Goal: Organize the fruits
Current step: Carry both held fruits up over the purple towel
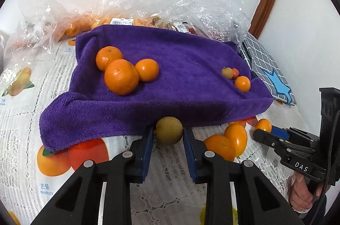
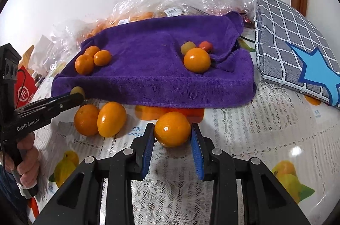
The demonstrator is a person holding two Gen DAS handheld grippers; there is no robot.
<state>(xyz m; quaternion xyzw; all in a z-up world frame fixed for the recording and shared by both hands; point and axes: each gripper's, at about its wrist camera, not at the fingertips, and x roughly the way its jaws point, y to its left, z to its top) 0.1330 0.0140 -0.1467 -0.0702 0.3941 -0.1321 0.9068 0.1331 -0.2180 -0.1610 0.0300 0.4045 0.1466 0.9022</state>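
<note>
Two grippers, each pinching one fruit at the front edge of the purple towel point(image 1: 170, 67). Left gripper point(image 1: 169, 135): blue pads pressed on both sides of a yellow-green fruit point(image 1: 169, 130), just in front of the towel hem. Right gripper point(image 2: 172, 135): pads clamped on an orange kumquat point(image 2: 172, 129), resting on the fruit-print tablecloth point(image 2: 265, 129). Btwn them, 2 more kumquats point(image 2: 99, 119) touching. On towel: 3 tangerines point(image 1: 121, 71) at left; a kumquat w/ 2 small tomatoes point(image 2: 196, 47) at right. Plastic bags point(image 1: 165, 2) of fruit behind.
</note>
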